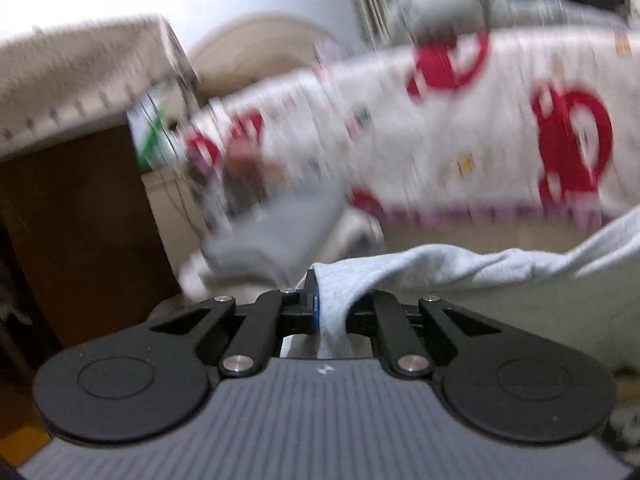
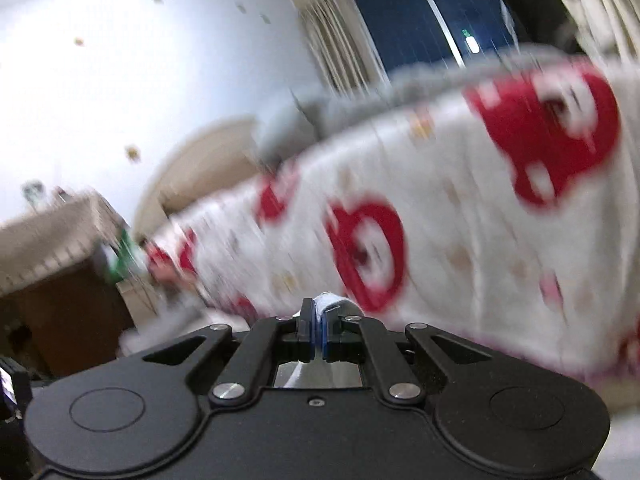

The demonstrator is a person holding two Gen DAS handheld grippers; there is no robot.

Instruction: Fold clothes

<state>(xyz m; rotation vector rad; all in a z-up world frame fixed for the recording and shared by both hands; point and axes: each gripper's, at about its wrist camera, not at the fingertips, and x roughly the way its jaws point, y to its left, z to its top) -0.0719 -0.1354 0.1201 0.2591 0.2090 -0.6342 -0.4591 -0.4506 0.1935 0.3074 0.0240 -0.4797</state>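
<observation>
While both views blur, the left tool (image 1: 326,300) is level, clamped on the grey cloth (image 1: 460,268), which trails right below the red-patterned blanket (image 1: 460,128). The right tool (image 2: 319,324), tilted up toward the blanket (image 2: 460,240), pinches a small fold (image 2: 330,302). Only the right view shows the window (image 2: 420,24) clearly.

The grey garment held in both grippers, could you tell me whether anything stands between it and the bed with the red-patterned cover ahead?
Nothing visible does. The left gripper and right gripper are each shut on the grey garment, and only open space shows between it and the bed cover. Blur hides fine detail.
</observation>
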